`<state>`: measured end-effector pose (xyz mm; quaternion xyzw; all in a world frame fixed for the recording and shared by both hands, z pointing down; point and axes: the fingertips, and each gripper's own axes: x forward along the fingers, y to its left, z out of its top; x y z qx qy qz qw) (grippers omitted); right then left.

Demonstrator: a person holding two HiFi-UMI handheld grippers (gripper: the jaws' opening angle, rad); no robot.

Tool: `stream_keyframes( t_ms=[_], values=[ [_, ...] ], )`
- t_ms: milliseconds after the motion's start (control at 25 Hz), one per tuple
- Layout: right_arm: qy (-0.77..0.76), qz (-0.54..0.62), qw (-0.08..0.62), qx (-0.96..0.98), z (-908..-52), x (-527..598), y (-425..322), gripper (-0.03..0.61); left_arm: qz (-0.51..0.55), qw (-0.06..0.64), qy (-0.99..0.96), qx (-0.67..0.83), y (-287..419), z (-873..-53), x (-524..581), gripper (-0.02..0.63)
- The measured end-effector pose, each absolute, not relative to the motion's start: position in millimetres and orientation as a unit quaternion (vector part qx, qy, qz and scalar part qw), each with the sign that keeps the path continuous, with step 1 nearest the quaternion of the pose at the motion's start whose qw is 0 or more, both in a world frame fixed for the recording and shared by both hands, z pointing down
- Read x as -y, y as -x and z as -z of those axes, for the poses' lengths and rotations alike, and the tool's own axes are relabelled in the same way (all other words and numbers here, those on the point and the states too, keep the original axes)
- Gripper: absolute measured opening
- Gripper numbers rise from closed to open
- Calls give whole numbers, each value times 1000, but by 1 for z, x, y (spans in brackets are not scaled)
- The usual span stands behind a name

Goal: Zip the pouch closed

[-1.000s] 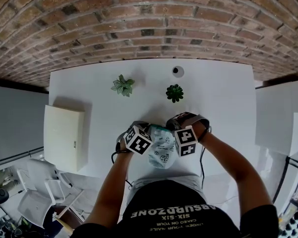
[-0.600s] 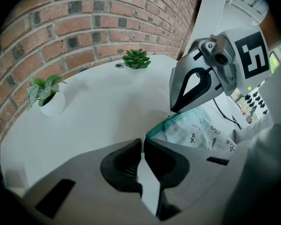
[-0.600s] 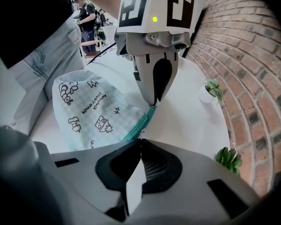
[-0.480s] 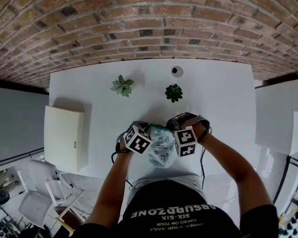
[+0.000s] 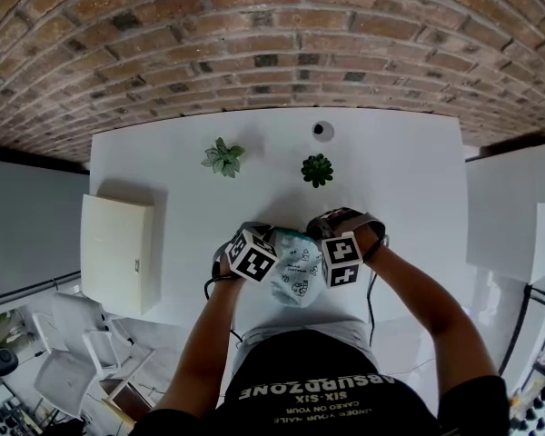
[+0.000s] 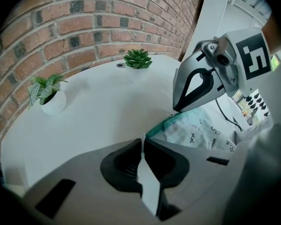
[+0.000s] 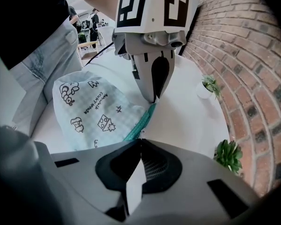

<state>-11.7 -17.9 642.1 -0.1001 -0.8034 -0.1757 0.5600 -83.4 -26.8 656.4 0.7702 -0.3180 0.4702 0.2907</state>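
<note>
Pinching the pouch [image 5: 295, 278] along its zip, left tool [image 6: 142, 138] and right tool [image 7: 140, 139] clamped

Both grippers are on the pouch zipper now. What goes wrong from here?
1. Slip: the left gripper and right gripper each pinch the teal zipper edge of the pouch only at the jaw tips, so a pull may strip it free.
2. Clash: the grippers sit close together, so sliding one along the zipper could bump the other.
3. The pouch lies near the front edge of the table and may drag toward it.
</note>
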Motion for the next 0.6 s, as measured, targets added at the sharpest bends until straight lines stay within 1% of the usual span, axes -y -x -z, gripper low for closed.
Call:
stream_keyframes(
  t_ms=[600],
  values=[
    [98, 148, 569, 803, -642, 15, 5, 0, -467, 296, -769, 321, 84, -656, 27, 26]
  ],
)
